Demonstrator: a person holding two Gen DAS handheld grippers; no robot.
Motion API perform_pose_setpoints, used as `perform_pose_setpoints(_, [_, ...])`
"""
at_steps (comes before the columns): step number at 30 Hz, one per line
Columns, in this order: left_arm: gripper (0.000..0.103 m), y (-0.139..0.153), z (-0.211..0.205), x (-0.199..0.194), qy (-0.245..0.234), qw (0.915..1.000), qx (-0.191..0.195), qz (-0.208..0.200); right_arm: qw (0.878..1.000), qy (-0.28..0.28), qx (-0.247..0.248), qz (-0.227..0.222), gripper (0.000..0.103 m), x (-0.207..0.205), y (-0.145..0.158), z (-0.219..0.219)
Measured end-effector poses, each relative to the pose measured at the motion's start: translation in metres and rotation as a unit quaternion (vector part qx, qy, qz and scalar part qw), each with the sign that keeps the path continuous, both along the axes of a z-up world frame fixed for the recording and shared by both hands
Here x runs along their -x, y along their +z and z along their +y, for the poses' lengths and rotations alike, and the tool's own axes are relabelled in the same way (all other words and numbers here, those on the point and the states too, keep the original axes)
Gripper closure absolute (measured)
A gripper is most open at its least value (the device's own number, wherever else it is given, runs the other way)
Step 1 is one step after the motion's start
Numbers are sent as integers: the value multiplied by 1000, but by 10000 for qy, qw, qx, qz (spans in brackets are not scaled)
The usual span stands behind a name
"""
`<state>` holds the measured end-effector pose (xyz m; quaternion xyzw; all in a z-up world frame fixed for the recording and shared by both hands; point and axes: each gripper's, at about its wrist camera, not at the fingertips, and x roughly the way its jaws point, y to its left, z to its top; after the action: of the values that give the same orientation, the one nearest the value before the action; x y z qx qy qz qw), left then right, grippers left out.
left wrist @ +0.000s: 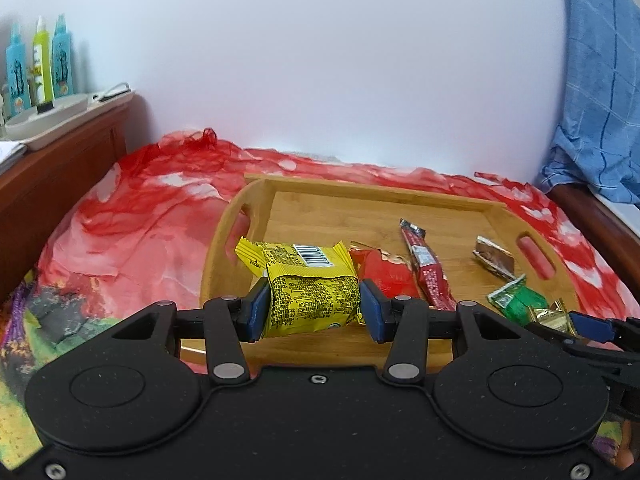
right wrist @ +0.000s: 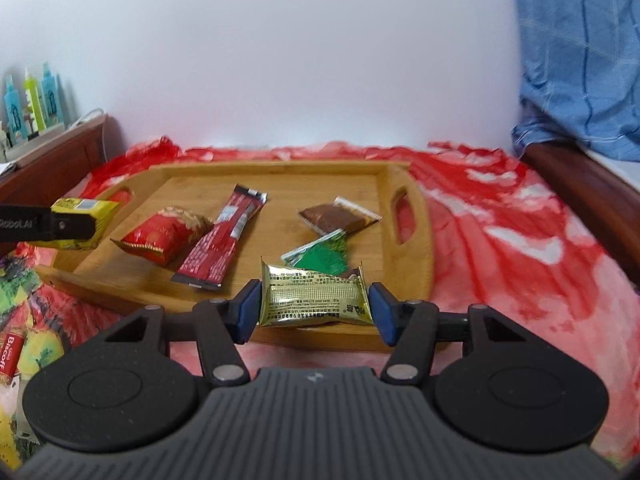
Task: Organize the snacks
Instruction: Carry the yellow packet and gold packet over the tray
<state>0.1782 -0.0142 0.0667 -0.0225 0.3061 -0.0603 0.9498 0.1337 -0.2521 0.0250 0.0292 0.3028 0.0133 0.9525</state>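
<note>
My left gripper (left wrist: 312, 308) clamps a crinkly yellow snack packet (left wrist: 308, 292) over the bamboo tray's (left wrist: 360, 196) near-left edge; my right gripper (right wrist: 314, 306) pinches a glossy gold foil packet (right wrist: 314, 300) at its near rim.

A red and white cloth (right wrist: 500, 220) covers the surface. A wooden tray (right wrist: 416, 248) lies on it. Snack packets (right wrist: 24, 344) lie at the near left.

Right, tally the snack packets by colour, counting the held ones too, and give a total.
Yellow: 1, yellow packet in the left tool
Gold: 1, gold packet in the right tool
Red: 2, red pouch, red stick
Brown: 1, brown packet
Green: 1, green packet
Total: 6
</note>
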Motion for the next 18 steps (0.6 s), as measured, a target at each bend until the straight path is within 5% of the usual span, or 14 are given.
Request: perform_pose_setpoints(18, [58,-29,-4,-30,-47,9999,-45,160,9996,145,254,-23,41,-30,-13,12])
